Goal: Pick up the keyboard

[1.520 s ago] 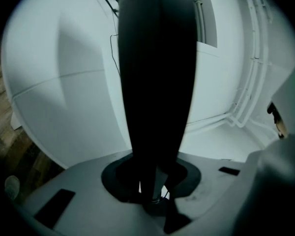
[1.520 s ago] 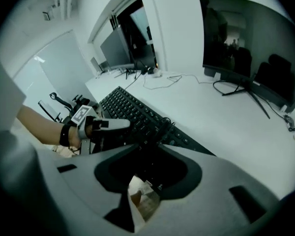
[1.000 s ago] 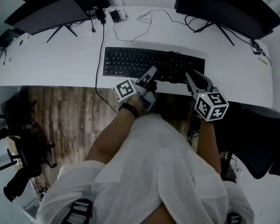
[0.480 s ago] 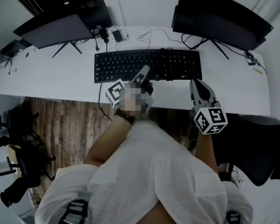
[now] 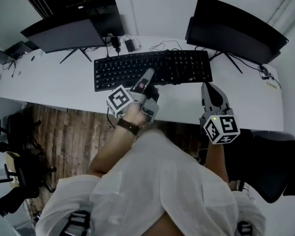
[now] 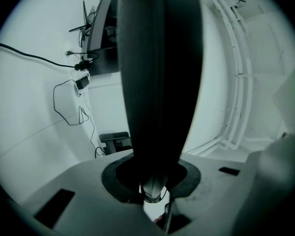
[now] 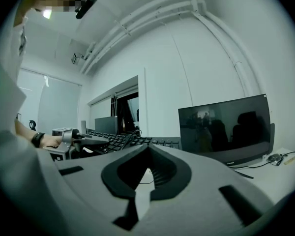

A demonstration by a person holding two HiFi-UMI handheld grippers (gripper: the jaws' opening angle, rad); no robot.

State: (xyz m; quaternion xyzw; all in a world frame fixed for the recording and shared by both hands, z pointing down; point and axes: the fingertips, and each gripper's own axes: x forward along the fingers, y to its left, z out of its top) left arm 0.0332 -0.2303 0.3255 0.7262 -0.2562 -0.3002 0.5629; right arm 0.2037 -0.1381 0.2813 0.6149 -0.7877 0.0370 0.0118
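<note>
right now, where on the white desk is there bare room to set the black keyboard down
Widest bare patch: the left part of the white desk, between the stand of the left black monitor and the front edge. A smaller one lies before the right black monitor, by the right gripper. Crowded: the back strip between the monitors, strewn with cables.

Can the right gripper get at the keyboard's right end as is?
Probably yes. Nothing lies between the right gripper and the right end of the keyboard; the left gripper grips the near edge further left. The right jaws are shut, though, so they'd need opening first.
</note>
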